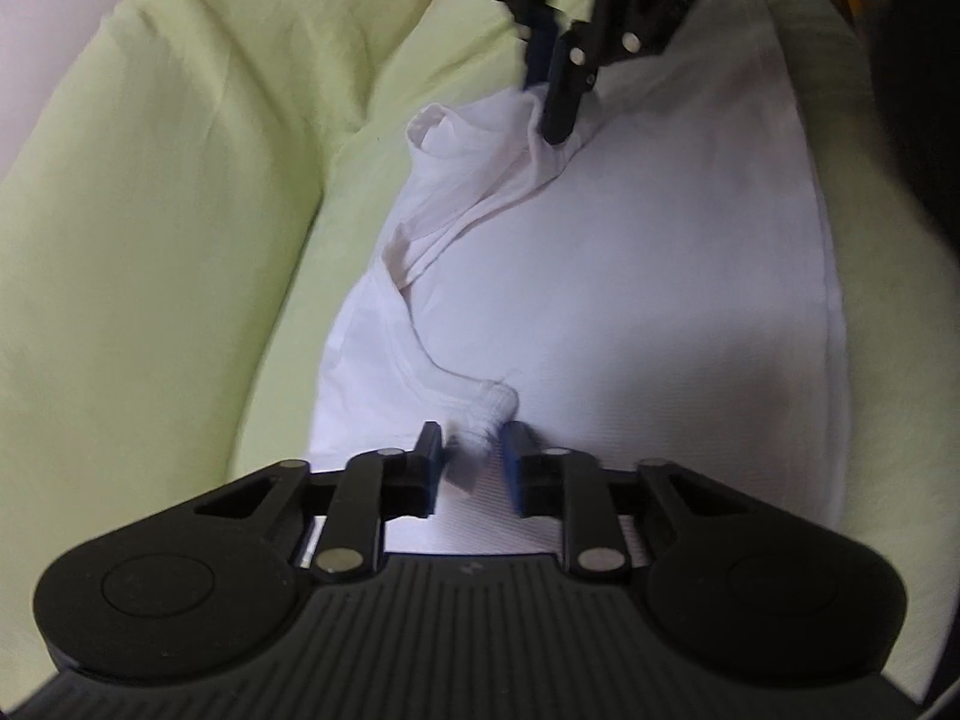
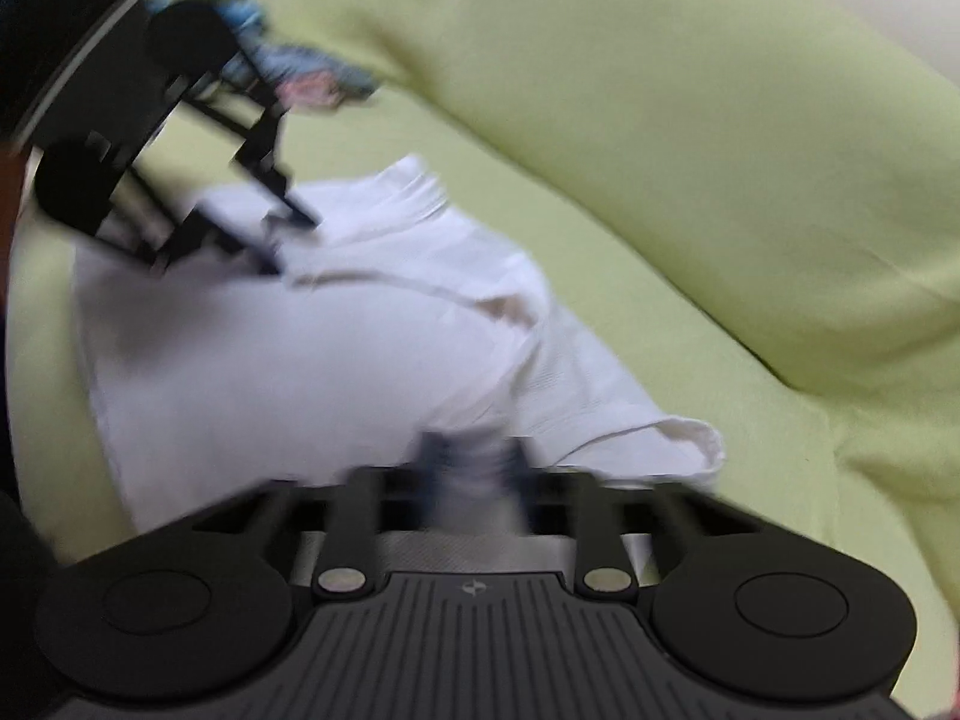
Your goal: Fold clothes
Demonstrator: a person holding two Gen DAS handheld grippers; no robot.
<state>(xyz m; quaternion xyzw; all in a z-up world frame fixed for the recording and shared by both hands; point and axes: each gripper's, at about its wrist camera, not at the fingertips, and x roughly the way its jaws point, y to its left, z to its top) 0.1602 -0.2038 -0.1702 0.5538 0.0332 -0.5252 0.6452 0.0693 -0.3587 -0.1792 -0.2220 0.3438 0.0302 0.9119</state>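
While the white garment point(image 1: 630, 276) lies spread over the pale green bedsheet point(image 1: 150, 240), the left gripper point(image 1: 474, 456) has its jaws pinched narrow on a bunched fold of it, and the right gripper point(image 1: 555, 102) grips another gathered edge farther along.

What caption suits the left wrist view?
Both grippers, left and right, pinch a white garment lying on pale green bedding.

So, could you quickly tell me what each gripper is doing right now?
Left gripper: closed, pinching a bunch of the white garment.
Right gripper: closed on the white garment's fabric.
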